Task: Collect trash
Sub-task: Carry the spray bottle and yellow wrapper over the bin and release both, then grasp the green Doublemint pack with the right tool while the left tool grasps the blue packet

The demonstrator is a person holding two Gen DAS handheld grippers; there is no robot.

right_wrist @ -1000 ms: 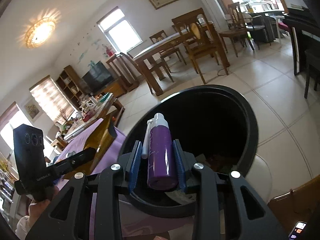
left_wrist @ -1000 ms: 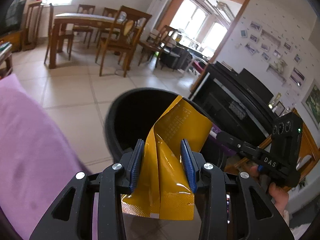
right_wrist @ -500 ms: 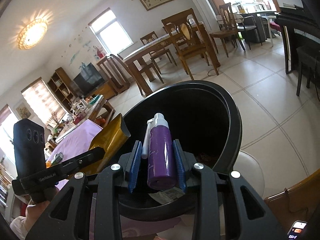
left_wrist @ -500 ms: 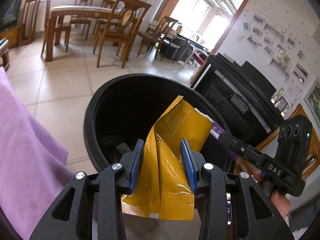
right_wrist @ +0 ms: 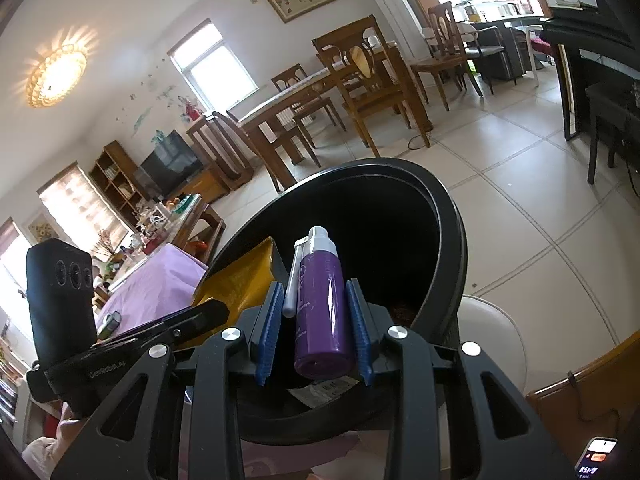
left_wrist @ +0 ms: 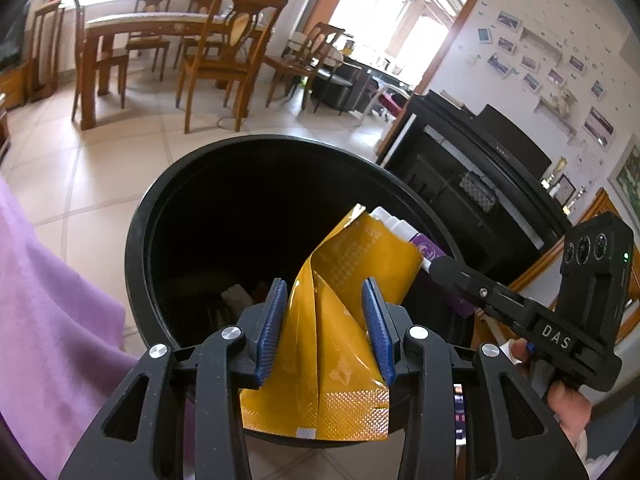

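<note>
A black round bin stands open on the tiled floor right below both grippers. My left gripper is shut on a crumpled yellow foil pouch, which hangs over the bin's near rim. My right gripper is shut on a purple spray bottle with a white cap; a thin white stick lies against the bottle's left side. The bottle points into the bin's mouth. In the left wrist view the bottle shows just behind the pouch's top. In the right wrist view the pouch sits left of the bottle.
Some scraps lie at the bin's bottom. A purple cloth drapes at the left. A black piano stands to the right, a wooden dining table with chairs farther back. A white stool is beside the bin.
My left gripper has moved forward and down with the pouch, so the bin's mouth now fills the middle of its view. The right gripper with the bottle has barely moved.
</note>
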